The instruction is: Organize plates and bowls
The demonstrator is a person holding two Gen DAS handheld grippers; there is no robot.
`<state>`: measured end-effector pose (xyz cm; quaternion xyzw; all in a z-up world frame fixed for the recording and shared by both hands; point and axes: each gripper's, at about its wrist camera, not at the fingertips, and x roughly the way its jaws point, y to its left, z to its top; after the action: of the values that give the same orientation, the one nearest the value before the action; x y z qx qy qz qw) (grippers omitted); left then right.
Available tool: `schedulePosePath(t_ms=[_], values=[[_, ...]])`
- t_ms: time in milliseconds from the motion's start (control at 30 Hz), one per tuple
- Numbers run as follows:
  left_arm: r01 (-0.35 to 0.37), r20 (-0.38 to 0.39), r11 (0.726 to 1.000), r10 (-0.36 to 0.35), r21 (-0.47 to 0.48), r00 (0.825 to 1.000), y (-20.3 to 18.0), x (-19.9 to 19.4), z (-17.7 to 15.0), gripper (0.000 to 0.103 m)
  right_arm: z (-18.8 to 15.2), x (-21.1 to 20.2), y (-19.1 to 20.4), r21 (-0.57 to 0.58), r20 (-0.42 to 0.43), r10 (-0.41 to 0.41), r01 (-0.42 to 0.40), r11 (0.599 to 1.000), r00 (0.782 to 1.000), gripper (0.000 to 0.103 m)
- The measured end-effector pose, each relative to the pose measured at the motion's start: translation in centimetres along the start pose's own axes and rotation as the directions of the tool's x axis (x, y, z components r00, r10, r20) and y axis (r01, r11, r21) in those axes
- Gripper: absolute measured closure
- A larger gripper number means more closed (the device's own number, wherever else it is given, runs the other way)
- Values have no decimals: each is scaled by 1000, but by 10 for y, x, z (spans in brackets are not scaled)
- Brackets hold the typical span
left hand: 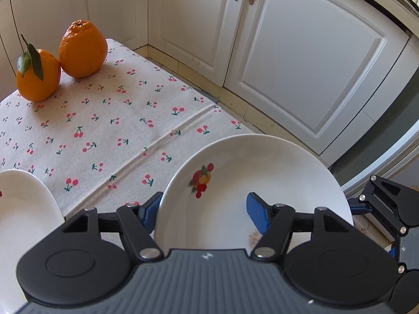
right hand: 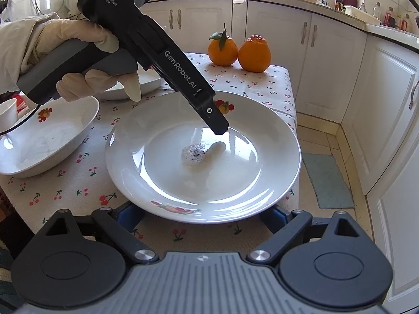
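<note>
While a cherry-print cloth [right hand: 78, 183] covers the small table beneath both tools, white cabinets [left hand: 301, 65] stand beyond it, ahead of each gripper. Largest on the cloth is the plate [right hand: 162, 183], lying right in front of the right gripper [right hand: 204, 214] and reaching back under its jaws; in the left wrist view the same plate [left hand: 275, 172] sits between the left tool's fingers. The left gripper [left hand: 207, 214] is closed on the plate's rim, one blue finger [left hand: 258, 214] inside the dish and the other outside the edge. The right gripper stands wide, a blue finger [right hand: 128, 216] low at either side of the plate's near rim; whether they touch it cannot be told. A gloved hand [right hand: 86, 60] holds the left tool up and to the left of the right gripper. A white bowl [right hand: 52, 141] rests to the left of the plate, with more white dishes behind the hand. Two oranges [right hand: 238, 49] sit side by side at the cloth's far edge, straight ahead of the right gripper. A small speckled residue patch [right hand: 192, 154] lies in the plate's centre.
</note>
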<state>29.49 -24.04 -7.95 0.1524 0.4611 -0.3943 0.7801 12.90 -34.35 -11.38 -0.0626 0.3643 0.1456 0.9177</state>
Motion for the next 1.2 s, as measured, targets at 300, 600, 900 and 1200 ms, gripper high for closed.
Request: schedulePosePath(t_ms=[300,600,900,1200], values=[[3,16,1000,-2,-13,1000,15,15,16,36,16,17,-17,5,-8,-20,20,1000,1000,7],[-7,26,1000,8,-23,1000,25,21,25,36,28,29,-25,-4,-4,-38,38,999,999,7],[-18,33,1000,19,-13,999,25,21,26,31,29,30,-25,3,-12,-25,26,1000,1000,7],[-91,77,995,94,-40,993,23,-21,13,25,26,6,-14,6,5,-19,19,1000,1000,0]])
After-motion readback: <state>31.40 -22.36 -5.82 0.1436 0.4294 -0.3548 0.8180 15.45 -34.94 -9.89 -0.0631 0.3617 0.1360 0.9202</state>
